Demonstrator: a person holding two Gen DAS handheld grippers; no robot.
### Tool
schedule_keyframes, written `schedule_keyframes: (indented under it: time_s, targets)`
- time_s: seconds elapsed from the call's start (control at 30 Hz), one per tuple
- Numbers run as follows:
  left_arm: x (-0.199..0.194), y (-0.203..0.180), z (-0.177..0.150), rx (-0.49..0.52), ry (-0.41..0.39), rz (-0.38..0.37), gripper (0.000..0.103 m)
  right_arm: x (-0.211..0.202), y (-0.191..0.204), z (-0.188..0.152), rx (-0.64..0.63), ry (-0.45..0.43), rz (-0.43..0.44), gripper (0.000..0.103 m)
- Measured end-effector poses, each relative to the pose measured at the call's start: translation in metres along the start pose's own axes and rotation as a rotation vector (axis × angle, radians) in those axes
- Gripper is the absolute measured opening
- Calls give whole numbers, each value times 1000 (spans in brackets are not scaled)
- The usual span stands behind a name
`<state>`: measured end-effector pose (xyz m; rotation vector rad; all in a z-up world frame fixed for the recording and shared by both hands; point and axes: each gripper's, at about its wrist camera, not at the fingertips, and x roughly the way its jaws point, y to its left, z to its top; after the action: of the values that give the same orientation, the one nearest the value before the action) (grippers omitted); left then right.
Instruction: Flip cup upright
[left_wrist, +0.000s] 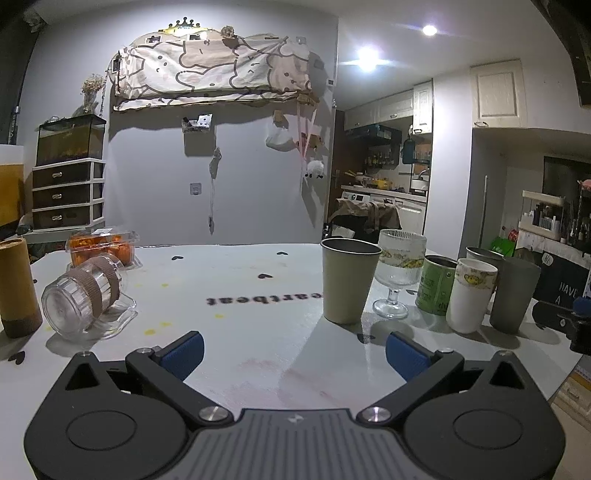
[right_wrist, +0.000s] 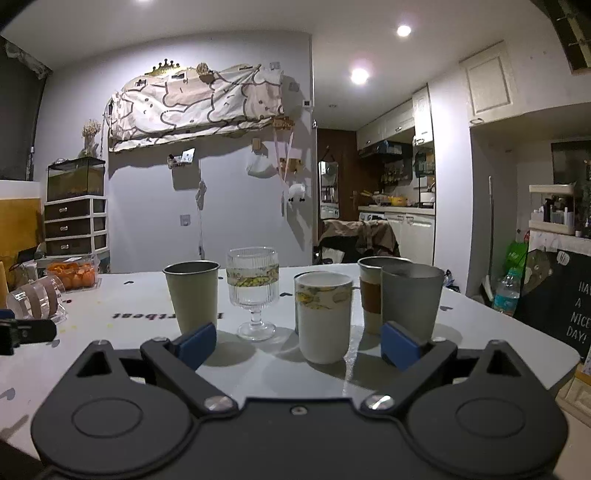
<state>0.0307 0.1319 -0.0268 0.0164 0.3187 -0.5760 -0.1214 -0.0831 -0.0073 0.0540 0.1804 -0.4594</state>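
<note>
A clear glass cup with two brown bands (left_wrist: 86, 295) lies on its side at the left of the white table (left_wrist: 240, 332), its handle against the table. It shows at the left edge of the right wrist view (right_wrist: 35, 301). My left gripper (left_wrist: 293, 350) is open and empty, low over the table, to the right of the cup and apart from it. My right gripper (right_wrist: 299, 343) is open and empty in front of a row of upright cups, with a white mug (right_wrist: 323, 317) standing between its fingers.
Upright cups stand at the right: a beige tumbler (left_wrist: 349, 280), a stemmed glass (left_wrist: 397, 273), a green tin (left_wrist: 437, 284), a white mug (left_wrist: 471, 293), a grey tumbler (left_wrist: 513, 293). A brown cylinder (left_wrist: 16, 288) and a tub of orange snacks (left_wrist: 101, 245) stand at the left.
</note>
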Motion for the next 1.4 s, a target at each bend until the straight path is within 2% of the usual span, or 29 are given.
schedule_keyframes:
  time_s: [0.63, 0.8, 1.4]
  targets:
    - [-4, -12, -6, 28, 27, 0, 103, 2, 6, -8, -23, 59, 17, 100]
    - [-4, -11, -6, 28, 26, -3, 103, 2, 7, -8, -26, 61, 14, 103]
    - [-4, -11, -6, 28, 26, -4, 103, 4, 7, -9, -27, 67, 15, 103]
